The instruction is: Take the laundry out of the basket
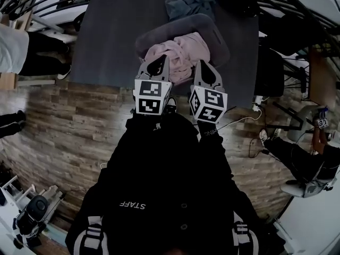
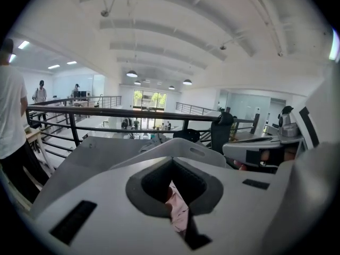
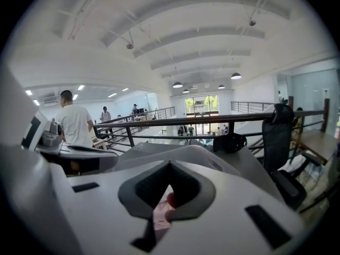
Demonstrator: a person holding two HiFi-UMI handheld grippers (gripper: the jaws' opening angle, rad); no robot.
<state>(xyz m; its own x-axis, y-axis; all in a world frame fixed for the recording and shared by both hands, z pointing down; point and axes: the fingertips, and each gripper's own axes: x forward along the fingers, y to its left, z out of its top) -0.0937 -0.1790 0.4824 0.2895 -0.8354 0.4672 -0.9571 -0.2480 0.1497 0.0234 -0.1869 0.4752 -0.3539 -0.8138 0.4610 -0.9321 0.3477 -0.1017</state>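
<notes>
Hovering my left gripper (image 1: 158, 64) and right gripper (image 1: 205, 69) over the pink laundry (image 1: 183, 51) in the basket (image 1: 213, 30), upper centre, jaws pressed together empty, I'm poised to reach in.

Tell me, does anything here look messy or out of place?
Nothing looks damaged or spilled. The pink laundry is bunched in the grey basket, and a blue-grey cloth lies crumpled on the table beyond it.

This looks like a big open office or work hall, maybe on an upper floor. It has a white curved ceiling (image 2: 175, 31), hanging lamps (image 2: 132, 74), a black railing (image 2: 106, 112), an office chair (image 3: 276, 137), a wood floor (image 1: 69, 126) and people (image 3: 74, 122) standing about.
</notes>
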